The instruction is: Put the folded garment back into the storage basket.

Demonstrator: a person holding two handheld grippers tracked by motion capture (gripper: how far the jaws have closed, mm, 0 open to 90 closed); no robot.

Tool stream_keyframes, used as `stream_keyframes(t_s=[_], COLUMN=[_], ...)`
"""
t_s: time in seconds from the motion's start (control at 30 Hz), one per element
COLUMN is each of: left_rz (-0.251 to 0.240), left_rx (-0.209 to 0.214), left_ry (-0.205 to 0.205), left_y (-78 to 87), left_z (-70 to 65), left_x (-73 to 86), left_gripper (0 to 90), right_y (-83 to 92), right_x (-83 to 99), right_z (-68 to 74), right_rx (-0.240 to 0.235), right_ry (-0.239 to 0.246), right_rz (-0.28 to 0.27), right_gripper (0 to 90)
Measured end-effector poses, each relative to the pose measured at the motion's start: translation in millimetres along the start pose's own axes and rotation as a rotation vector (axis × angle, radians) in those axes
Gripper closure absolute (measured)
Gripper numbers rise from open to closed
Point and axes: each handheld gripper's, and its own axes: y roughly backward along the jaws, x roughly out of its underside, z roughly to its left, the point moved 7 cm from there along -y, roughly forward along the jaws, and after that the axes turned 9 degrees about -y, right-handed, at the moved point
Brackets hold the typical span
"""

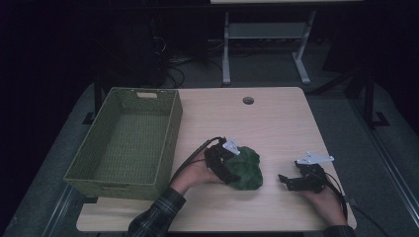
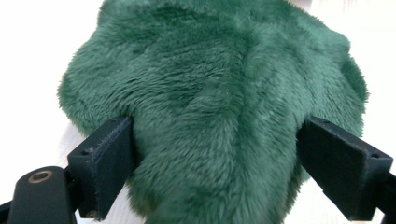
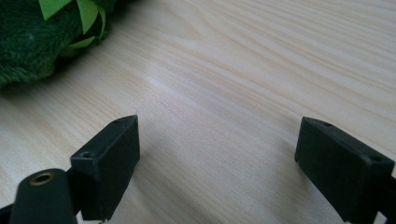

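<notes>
The green plush toy is lying on the table, its fur filling the left gripper, whose wide jaws are flanking it, seemingly mid-grasp. Next: squeezing, then lifting toward the basket. The right gripper is idling with its 2 jaws apart, holding nothing.

left hand-held gripper: black boxy body, with a grey three-cornered plate on top.
right hand-held gripper: black as well, and the same grey plate sits above its body.
jaws: two flat black blocks on each, each with a small screw hole in its end face.
pivot: a rounded black arm beside the left-hand jaw, with a brass-coloured ring set in it.
cables: black, one trailing behind each body.
left sleeve: dark plaid, behind the gripper.
right sleeve: dark cuff.
</notes>
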Motion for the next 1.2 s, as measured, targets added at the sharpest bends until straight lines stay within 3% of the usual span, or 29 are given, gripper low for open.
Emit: stream_keyframes(t_s=[0.37, 0.5, 0.73, 0.87, 0.97, 1.2], left_rz=[0.023, 0.038, 0.07, 0.069, 0.062, 0.029], left_rx=[0.021, 0.025, -0.012, -0.021, -0.019, 0.032], left_ry=[0.007, -0.015, -0.039, -0.043, -0.017, 0.026], left_y=[-20.3, -25.3, -28.0, -24.6, -21.8, -18.3], left_z=[2.7, 2.8, 1.5, 3.4, 5.1, 7.9], left_x=[5.3, 7.9, 7.6, 7.5, 7.4, 9.1], left_gripper=[12.4, 12.0, 14.5, 27.1, 40.7, 59.0], right_y=[0.0, 0.1, 0.1, 0.1, 0.1, -0.2], right_x=[0.0, 0.0, 0.0, 0.0, 0.0, -0.4], right_z=[-0.1, -0.2, -0.2, -0.2, -0.2, -0.3], right_rx=[0.0, 0.0, 0.001, 0.001, 0.001, 0.006], right_ry=[0.001, 0.001, 0.0, 0.0, 0.0, -0.005], right_rz=[0.0, 0.0, -0.001, -0.001, -0.001, -0.003], right_gripper=[13.6, 13.7, 13.8, 13.8, 13.9, 14.2])
